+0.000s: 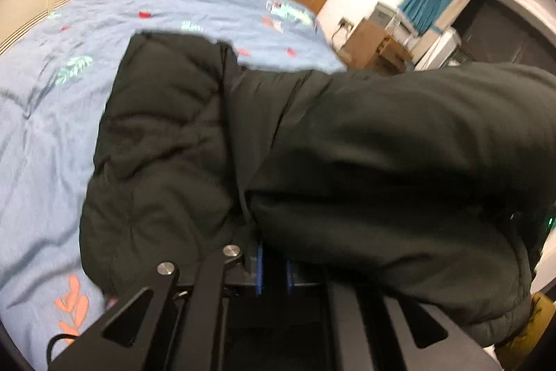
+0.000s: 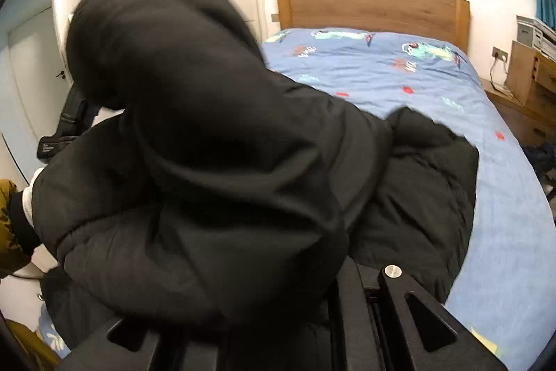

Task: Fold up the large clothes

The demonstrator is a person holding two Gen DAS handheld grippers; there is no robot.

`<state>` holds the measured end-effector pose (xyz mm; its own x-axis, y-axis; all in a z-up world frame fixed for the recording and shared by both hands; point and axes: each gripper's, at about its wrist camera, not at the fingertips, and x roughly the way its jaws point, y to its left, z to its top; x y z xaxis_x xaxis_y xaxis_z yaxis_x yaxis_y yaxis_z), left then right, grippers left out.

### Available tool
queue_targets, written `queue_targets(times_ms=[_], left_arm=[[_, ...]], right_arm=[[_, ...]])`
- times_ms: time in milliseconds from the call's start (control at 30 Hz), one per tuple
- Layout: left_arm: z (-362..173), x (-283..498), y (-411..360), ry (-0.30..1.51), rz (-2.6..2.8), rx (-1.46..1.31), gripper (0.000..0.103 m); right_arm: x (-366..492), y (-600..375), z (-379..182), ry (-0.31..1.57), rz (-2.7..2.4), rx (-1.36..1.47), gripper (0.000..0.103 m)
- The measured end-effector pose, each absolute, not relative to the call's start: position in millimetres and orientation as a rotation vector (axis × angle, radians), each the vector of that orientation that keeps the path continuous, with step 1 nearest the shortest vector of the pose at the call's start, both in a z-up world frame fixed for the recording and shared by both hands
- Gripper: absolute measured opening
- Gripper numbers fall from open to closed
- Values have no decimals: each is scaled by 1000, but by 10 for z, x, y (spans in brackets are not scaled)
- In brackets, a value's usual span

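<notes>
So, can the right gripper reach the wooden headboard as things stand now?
Probably not: the right gripper is shut on the black jacket, and the long blue bedcover lies between it and the headboard.

A bed (image 2: 399, 75) with a wooden headboard (image 2: 375, 6) carries a blue patterned duvet (image 1: 52, 127), and a black padded jacket (image 1: 166, 134) lies partly on it.
</notes>
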<state>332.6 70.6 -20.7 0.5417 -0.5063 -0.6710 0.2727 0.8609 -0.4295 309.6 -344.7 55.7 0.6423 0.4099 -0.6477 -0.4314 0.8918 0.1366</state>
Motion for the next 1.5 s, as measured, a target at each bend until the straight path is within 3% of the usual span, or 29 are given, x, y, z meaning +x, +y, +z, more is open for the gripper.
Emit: queue_targets(times_ms=[333,433,500,567,633,667,733,967,1133,1300,1500], left_arm=[[-597,3571,578,952,-411,-249,8],[-614,3596,584,944,-395,-251,10],[-598,3557,590,939,-379,-251,10],[-602,3500,619,937,-364,-243,10],[-588,3391,654,937,-342,-237,17],[-580,3324,680,934,-336,-237,25],[-550,3169,753,926,-320,-241,32],[-330,2767,977,915,-278,-242,33],[160,2645,1051,837,-266,-251,34],[673,2875,801,780,-326,-262,35],[877,3090,261,761,-412,-249,35]], right_arm=[[3459,-3612,44,749,411,-57,16],[3480,-3630,18,741,409,-58,24],[3480,-3669,10,740,402,-54,40],[3468,-3715,8,742,396,-49,47],[3452,-3785,1,751,388,-46,57],[3436,-3826,-9,759,382,-39,60],[3396,-3919,-35,776,367,-25,61],[3251,-4321,-22,811,296,22,61],[3122,-4333,380,760,277,14,62],[3145,-4046,891,691,317,15,65],[3314,-3559,1126,667,372,-6,66]])
